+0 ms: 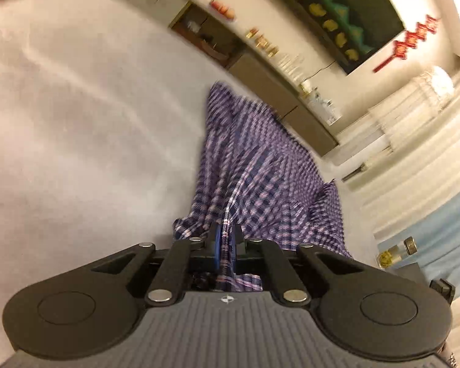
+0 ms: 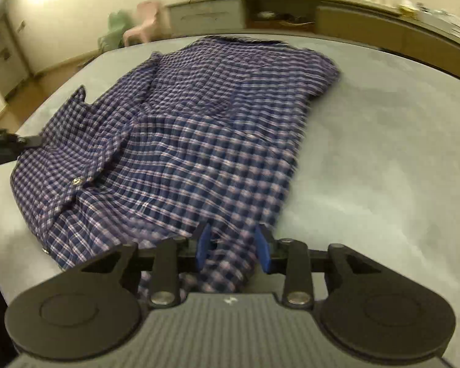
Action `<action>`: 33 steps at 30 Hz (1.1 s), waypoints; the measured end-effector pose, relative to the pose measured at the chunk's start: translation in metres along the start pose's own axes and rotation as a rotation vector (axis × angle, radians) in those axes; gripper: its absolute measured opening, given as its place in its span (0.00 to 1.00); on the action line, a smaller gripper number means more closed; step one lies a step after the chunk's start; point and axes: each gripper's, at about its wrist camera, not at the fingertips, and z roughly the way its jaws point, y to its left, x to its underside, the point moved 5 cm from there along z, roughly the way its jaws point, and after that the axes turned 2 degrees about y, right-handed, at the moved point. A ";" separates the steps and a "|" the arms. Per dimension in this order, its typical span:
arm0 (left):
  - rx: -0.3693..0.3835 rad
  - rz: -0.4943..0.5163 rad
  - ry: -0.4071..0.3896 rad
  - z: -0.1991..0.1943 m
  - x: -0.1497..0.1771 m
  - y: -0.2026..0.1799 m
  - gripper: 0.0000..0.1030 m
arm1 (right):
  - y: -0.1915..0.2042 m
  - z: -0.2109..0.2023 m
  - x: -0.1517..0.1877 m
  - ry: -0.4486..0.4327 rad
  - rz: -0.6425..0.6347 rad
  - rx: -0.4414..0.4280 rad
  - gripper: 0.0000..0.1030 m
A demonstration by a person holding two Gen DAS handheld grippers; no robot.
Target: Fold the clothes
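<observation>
In the left wrist view, the left tool (image 1: 226, 242) is closed on a bunched edge of the plaid shirt (image 1: 251, 165); the two blue pads (image 1: 217, 245) sit almost together with a thin ridge of checked cloth pinched between them. From the grip the shirt fans out ahead across the grey bench (image 1: 76, 122), its far end reaching toward the bench edge. The picture is tilted and motion-blurred. Beyond the bench runs a long sideboard (image 1: 291, 104) carrying small items, a dark wall hanging (image 1: 337, 9) above it, and a red ornament (image 1: 414, 40) on the wall. Pale curtains (image 1: 414, 116) fill the right side, and a small jar (image 1: 395, 251) stands near the lower right.

In the right wrist view, the right tool (image 2: 233, 250) has its blue pads (image 2: 203, 245) set apart, with a fold of the shirt's near edge lying between them and touching both; whether the cloth is clamped or only loosely held I cannot tell. The plaid shirt (image 2: 184, 128) lies spread on the grey bench (image 2: 383, 168), wrinkled, with a metal snap (image 2: 75, 181) visible on its left part. At the left edge, the other tool's black tip (image 2: 12, 142) meets the shirt's side. Behind the bench are a pink chair (image 2: 144, 21), a green chair (image 2: 113, 30) and the sideboard (image 2: 291, 15).
</observation>
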 end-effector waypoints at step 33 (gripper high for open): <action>0.160 -0.179 0.131 0.046 0.014 0.023 0.05 | -0.027 0.039 -0.072 -0.211 0.041 -0.160 0.03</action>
